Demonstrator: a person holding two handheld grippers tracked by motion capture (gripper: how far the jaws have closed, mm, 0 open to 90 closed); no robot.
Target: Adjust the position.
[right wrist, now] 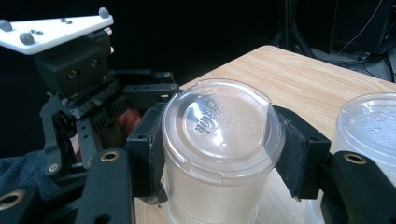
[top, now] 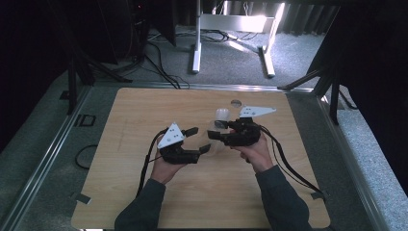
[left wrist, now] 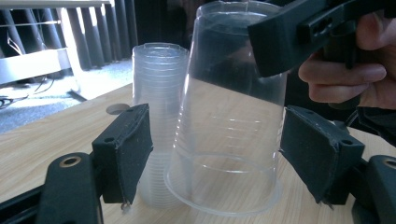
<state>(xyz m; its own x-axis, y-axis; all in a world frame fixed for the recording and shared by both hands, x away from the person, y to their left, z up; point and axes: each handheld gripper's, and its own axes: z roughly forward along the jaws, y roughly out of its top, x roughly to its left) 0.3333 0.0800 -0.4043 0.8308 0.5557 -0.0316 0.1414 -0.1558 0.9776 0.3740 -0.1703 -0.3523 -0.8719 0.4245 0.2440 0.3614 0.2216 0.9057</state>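
A clear plastic cup [left wrist: 229, 126] stands upside down, rim on the wooden table [top: 144, 192], near the table's middle. Its wall is see-through w/ faint horizontal ribs; the flat base, now on top, carries raised lettering too small to read in the right gripper view [right wrist: 223, 122]. Just beside it, on the far side from the person, stands a stack of nested clear cups [left wrist: 159, 102], also upside down; whether stack & cup touch can't be told.

The right gripper [right wrist: 223, 154] has its two black pads pressed against opposite sides of the single cup near the top, holding it. From the left gripper view one of its jaws crosses the cup's upper part, w/ fingers of the right hand [left wrist: 345, 79] behind.

The left gripper [left wrist: 215, 158] sits low at the cup's rim, jaws wide apart, one pad each side, neither clearly touching the plastic.

In the high view both grippers [top: 192, 139] [top: 219, 132] meet at centre table, held by the person's hands, dark sleeves entering from below. There the cup is nearly lost against the wood; the stack [top: 221, 115] reads as a pale blur. Room beyond is dark.
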